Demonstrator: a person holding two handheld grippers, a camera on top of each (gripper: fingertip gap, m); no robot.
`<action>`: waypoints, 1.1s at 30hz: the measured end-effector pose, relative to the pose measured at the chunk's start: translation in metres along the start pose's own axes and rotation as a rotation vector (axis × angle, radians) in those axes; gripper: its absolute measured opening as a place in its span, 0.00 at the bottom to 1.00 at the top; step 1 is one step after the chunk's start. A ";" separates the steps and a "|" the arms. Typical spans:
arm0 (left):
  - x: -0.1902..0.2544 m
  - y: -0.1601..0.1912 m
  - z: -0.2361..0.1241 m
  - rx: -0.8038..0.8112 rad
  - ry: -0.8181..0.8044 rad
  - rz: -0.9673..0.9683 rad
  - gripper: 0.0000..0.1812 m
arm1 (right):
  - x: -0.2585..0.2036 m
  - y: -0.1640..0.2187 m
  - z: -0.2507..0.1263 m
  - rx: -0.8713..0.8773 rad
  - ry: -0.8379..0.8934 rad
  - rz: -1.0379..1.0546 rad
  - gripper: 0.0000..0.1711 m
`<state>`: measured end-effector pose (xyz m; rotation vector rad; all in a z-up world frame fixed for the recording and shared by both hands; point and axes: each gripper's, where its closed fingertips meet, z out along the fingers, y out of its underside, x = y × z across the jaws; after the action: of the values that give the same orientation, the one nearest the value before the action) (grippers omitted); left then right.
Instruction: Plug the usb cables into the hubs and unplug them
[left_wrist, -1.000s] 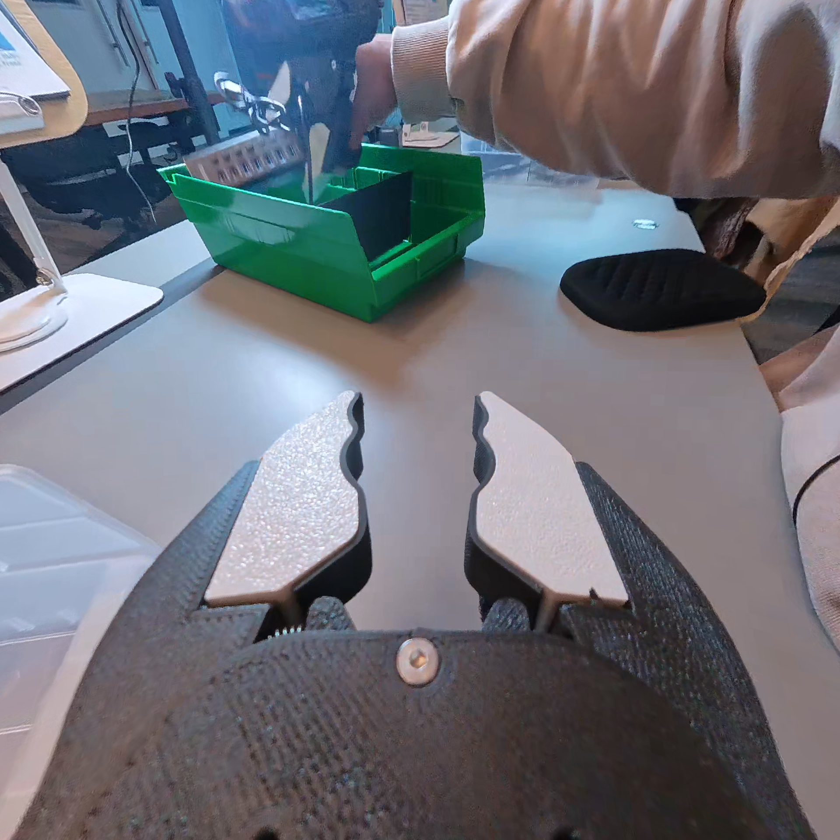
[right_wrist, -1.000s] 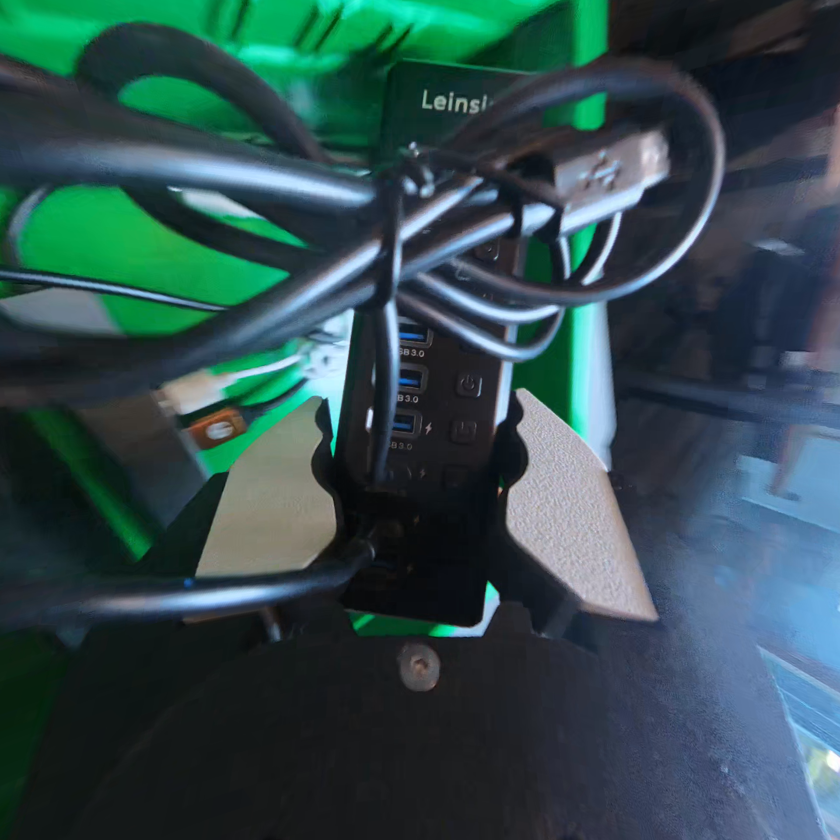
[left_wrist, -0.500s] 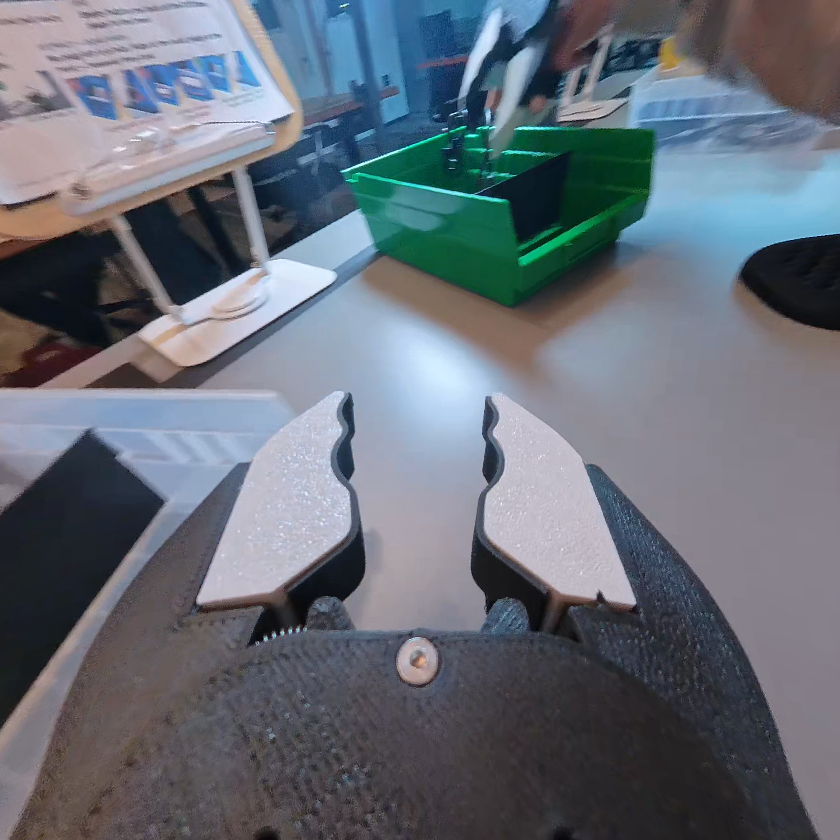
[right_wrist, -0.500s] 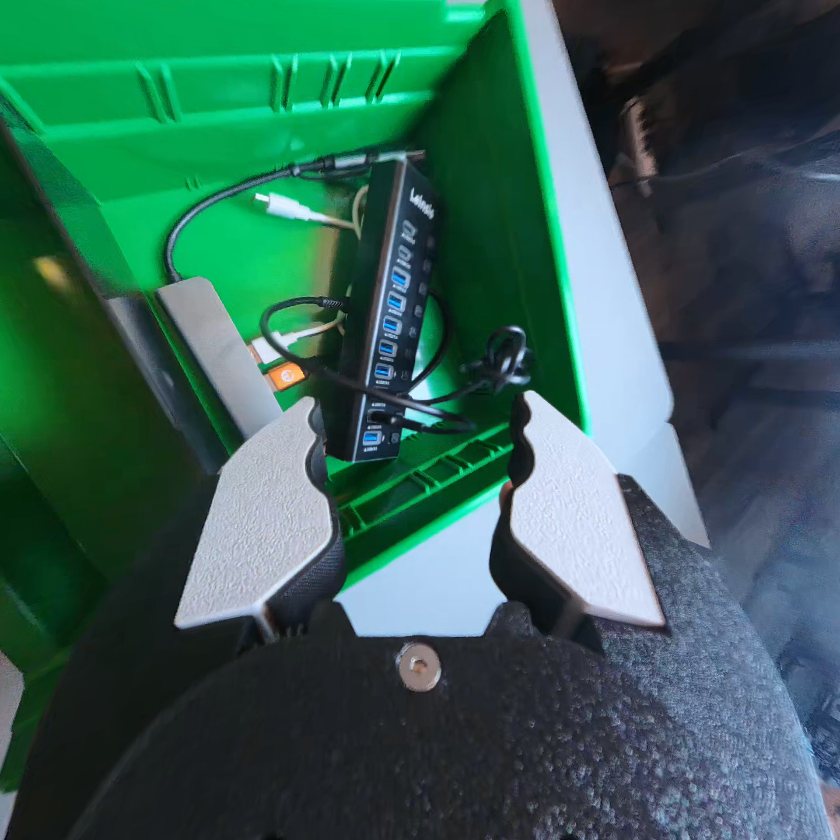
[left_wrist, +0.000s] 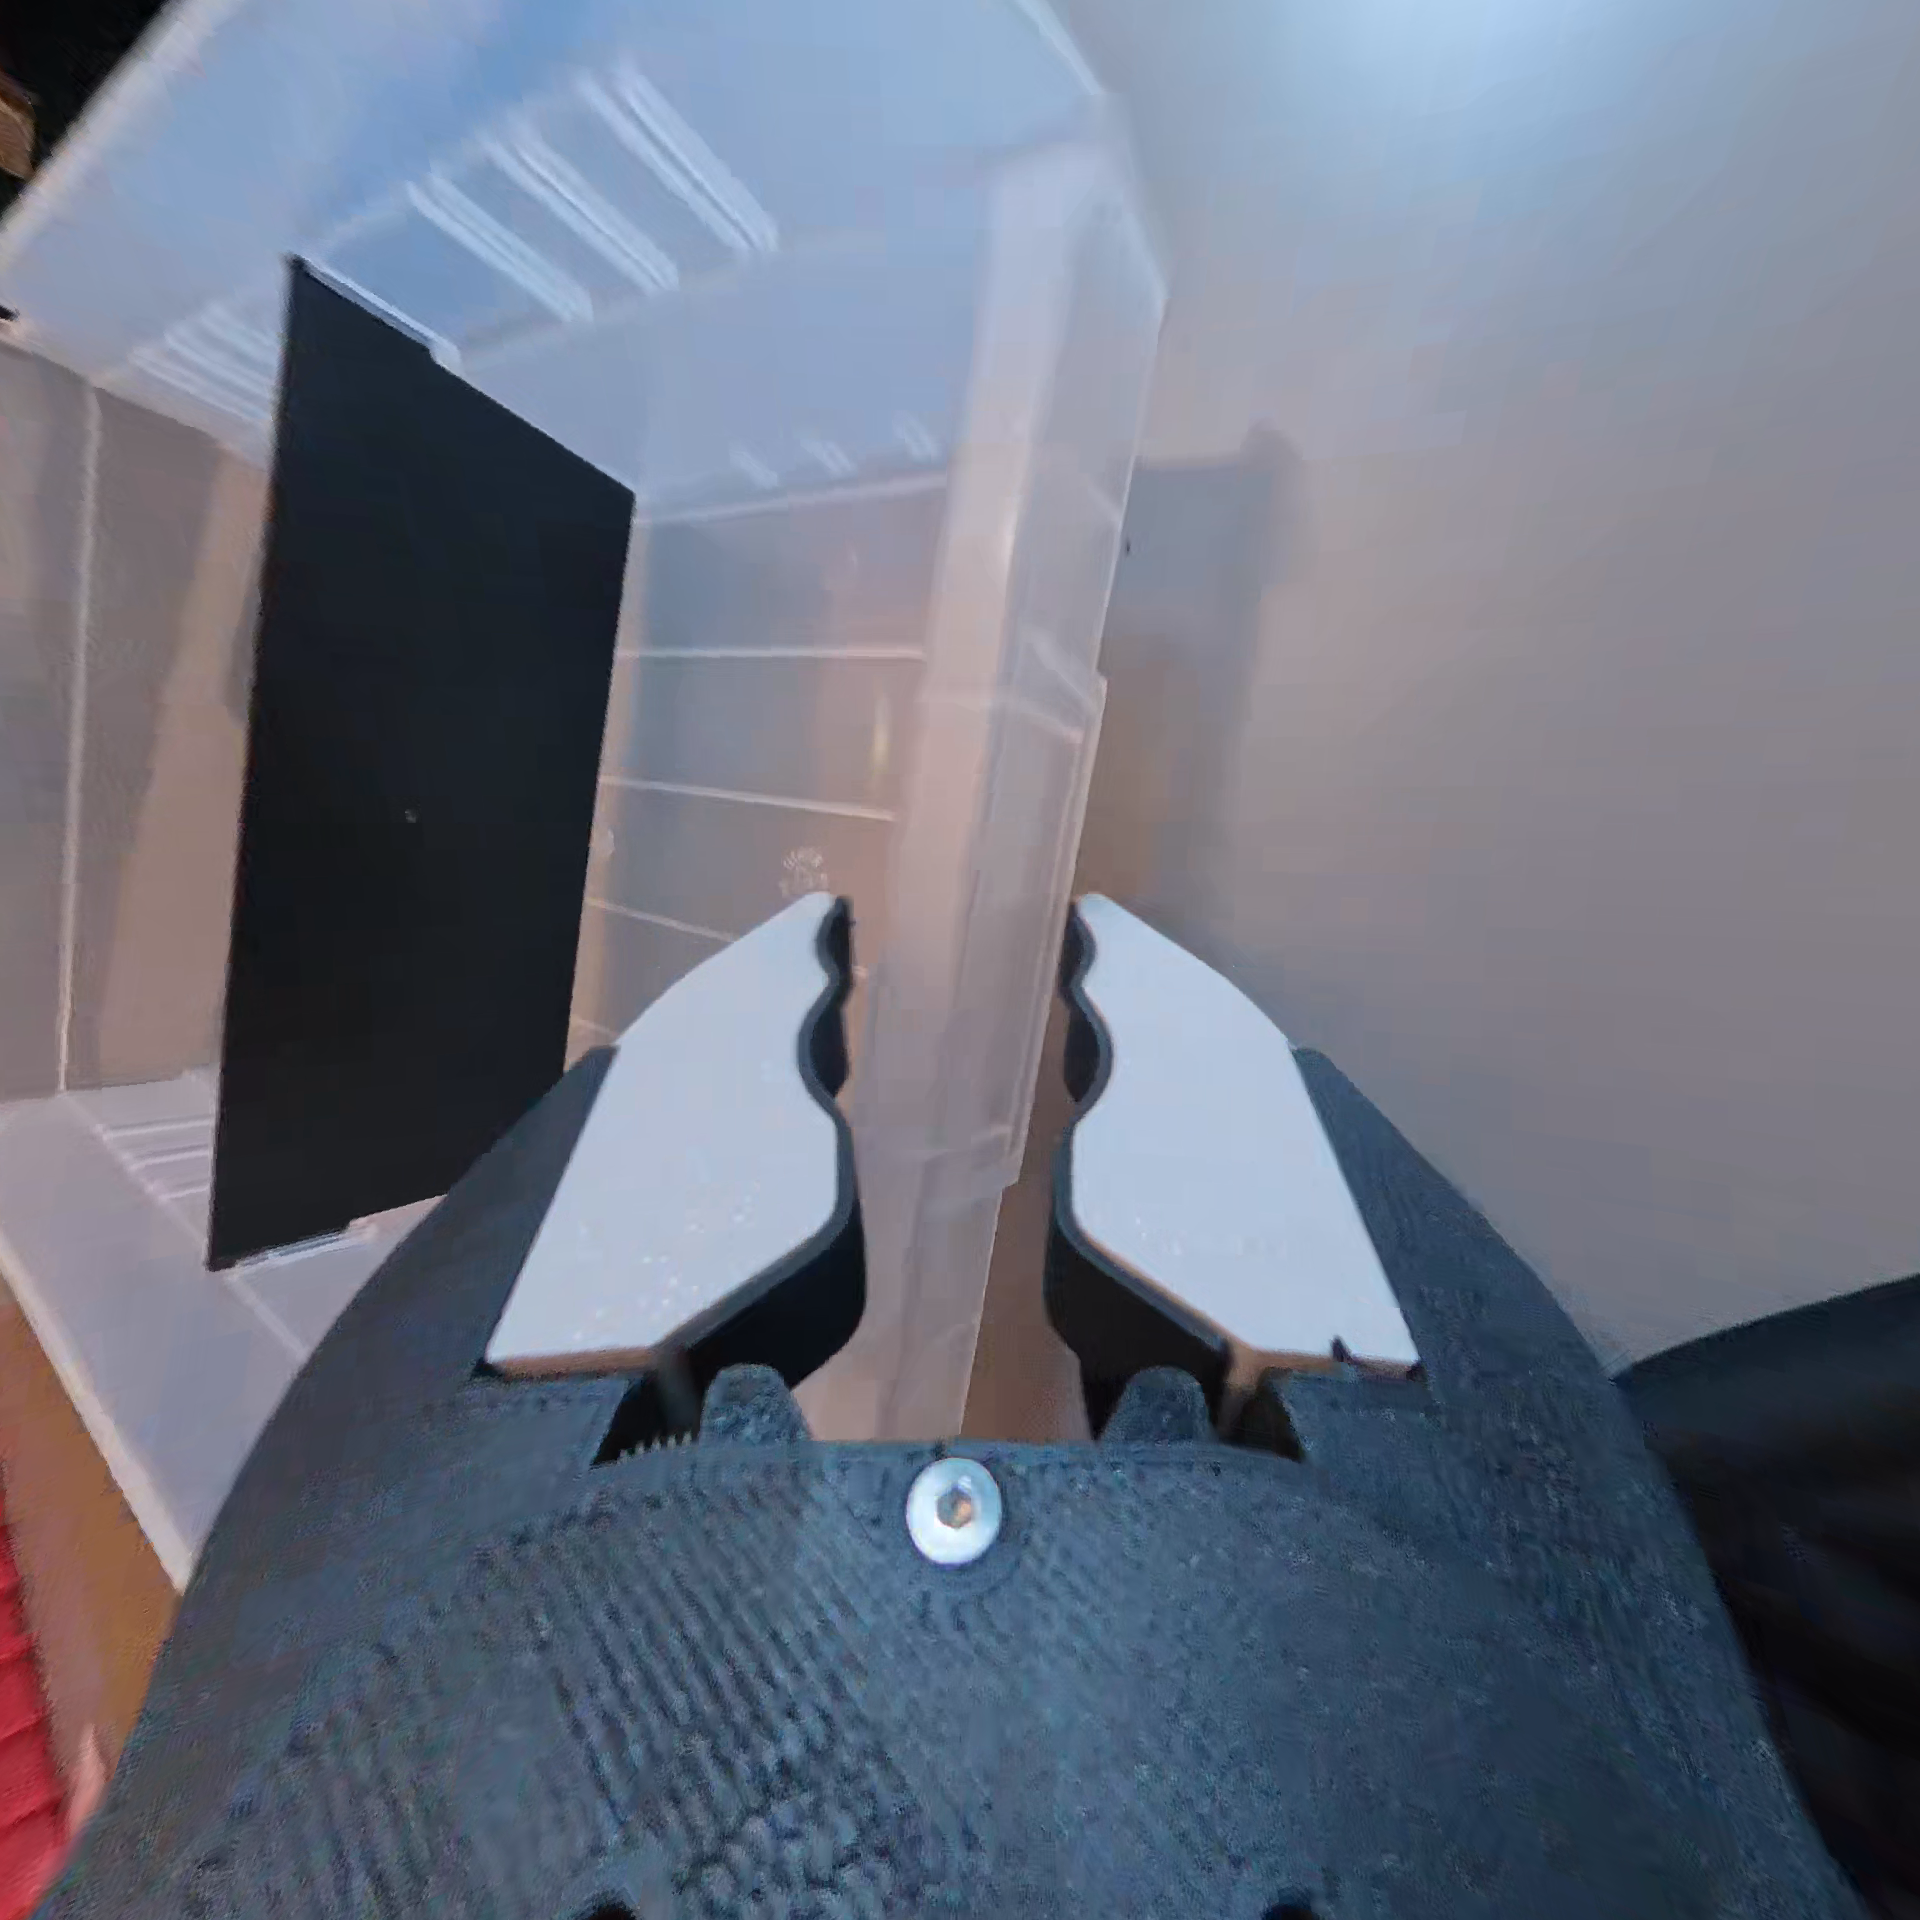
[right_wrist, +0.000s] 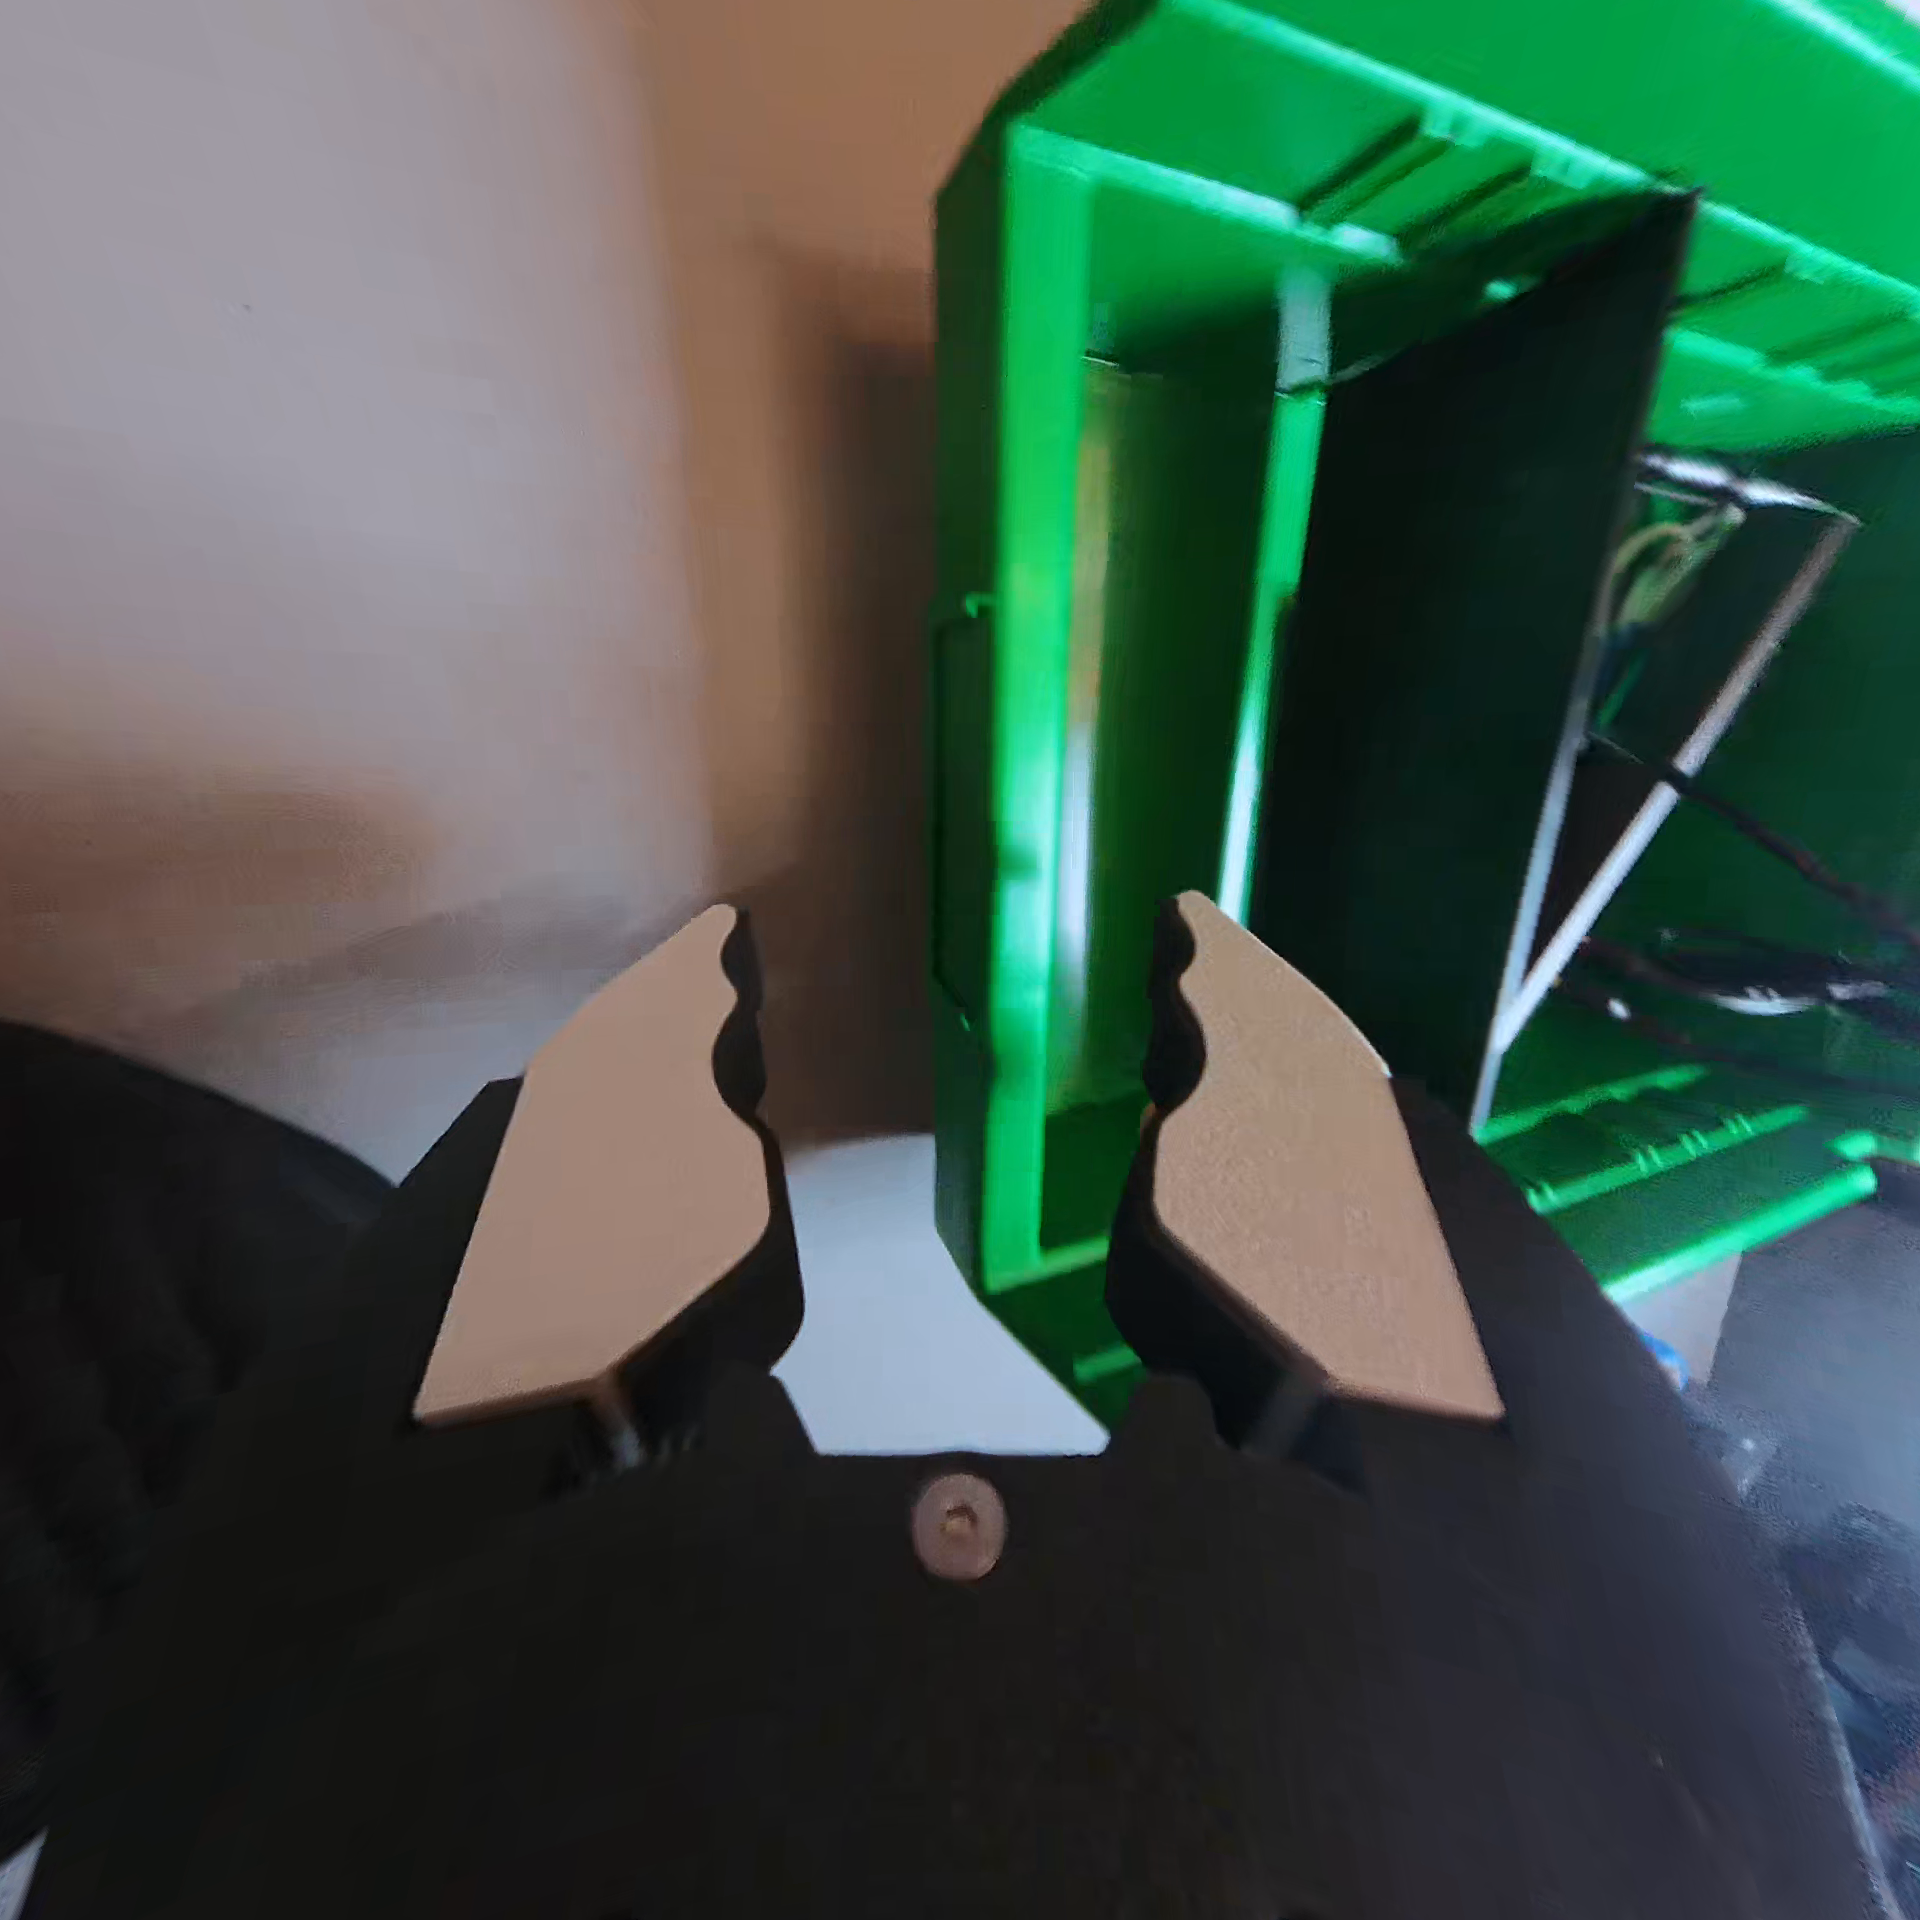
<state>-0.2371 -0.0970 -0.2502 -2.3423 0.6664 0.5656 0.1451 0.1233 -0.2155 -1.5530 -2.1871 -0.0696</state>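
My right gripper (right_wrist: 954, 914) is open and empty, just in front of the green bin's (right_wrist: 1018, 623) end wall. A black divider (right_wrist: 1455, 623) splits the bin. Behind it, black cables (right_wrist: 1714, 997) lie in the right compartment; the picture is blurred and I cannot make out a hub. My left gripper (left_wrist: 956, 914) is open and empty above a clear plastic bin (left_wrist: 1039, 520), with the bin's right wall lined up between the fingers. A black divider (left_wrist: 416, 727) stands in the clear bin. No cable or hub shows in the left wrist view.
The grey table (left_wrist: 1558, 520) stretches to the right of the clear bin. A black pad (left_wrist: 1787, 1507) lies at the lower right and also shows in the right wrist view (right_wrist: 156, 1195) at the lower left. Something red (left_wrist: 21, 1714) sits at the left edge. My hands' fingertips stand some 45 cm from each other.
My right gripper let go of the black hub and its cables in the green bin, then drew back toward the bin's end. My left gripper swung left from the table to over the clear bin.
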 end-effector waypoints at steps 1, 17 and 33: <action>-0.001 0.000 0.002 0.002 -0.023 0.037 0.20 | -0.004 -0.004 0.012 -0.024 0.001 -0.015 0.43; 0.072 -0.117 0.009 0.234 0.081 0.330 0.21 | -0.055 -0.059 0.029 0.069 0.207 -0.387 0.18; 0.191 -0.251 -0.055 0.642 0.339 -0.511 0.39 | -0.062 0.054 -0.069 0.638 0.249 0.848 0.38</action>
<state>0.0708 -0.0248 -0.2007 -1.8820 0.2975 -0.2542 0.2330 0.0676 -0.1893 -1.7900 -1.0591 0.5988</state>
